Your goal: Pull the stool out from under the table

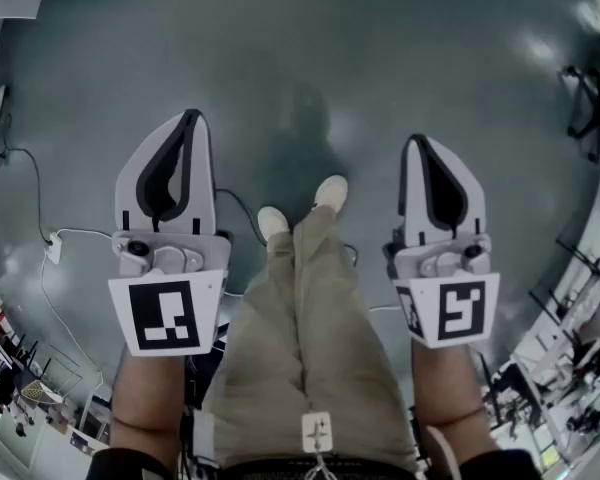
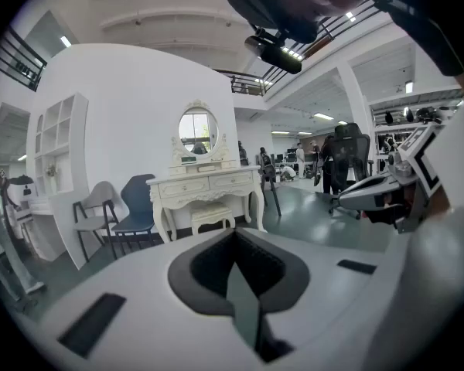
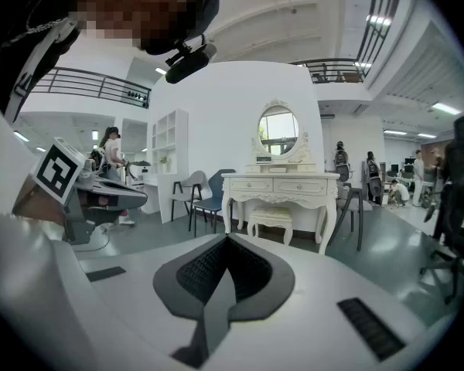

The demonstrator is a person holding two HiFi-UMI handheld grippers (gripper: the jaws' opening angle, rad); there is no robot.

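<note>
Ahead, a white curved wall (image 3: 216,107), with a white cubby shelf (image 2: 58,141) against it. In front of the wall stands a cream dressing table (image 3: 282,185) with carved legs and an oval mirror (image 3: 278,132) on top. Left of the table are a blue chair (image 2: 139,207) and a grey chair (image 2: 99,207), side by side. On its right, a dark chair (image 3: 354,203) stands close to the table leg. A black office chair (image 2: 348,157) stands farther off to the right.

The stool (image 3: 271,219) (cream, padded, matches the table) sits tucked between the table's legs under the drawers, well apart from both grippers.

The floor (image 1: 330,58) is smooth, grey-green and glossy, with ceiling lights reflected in it. A cable (image 1: 53,248) trails across it at the left. The room is a large hall with a railing along an upper level.

Open floor stretches from the person's shoes to the front of the table; the chairs flank the stool's path on both sides.

The left gripper (image 1: 190,118) and right gripper (image 1: 417,146) each have their jaws pressed together with nothing between them. Both are held out over the floor, tipped slightly down.
</note>
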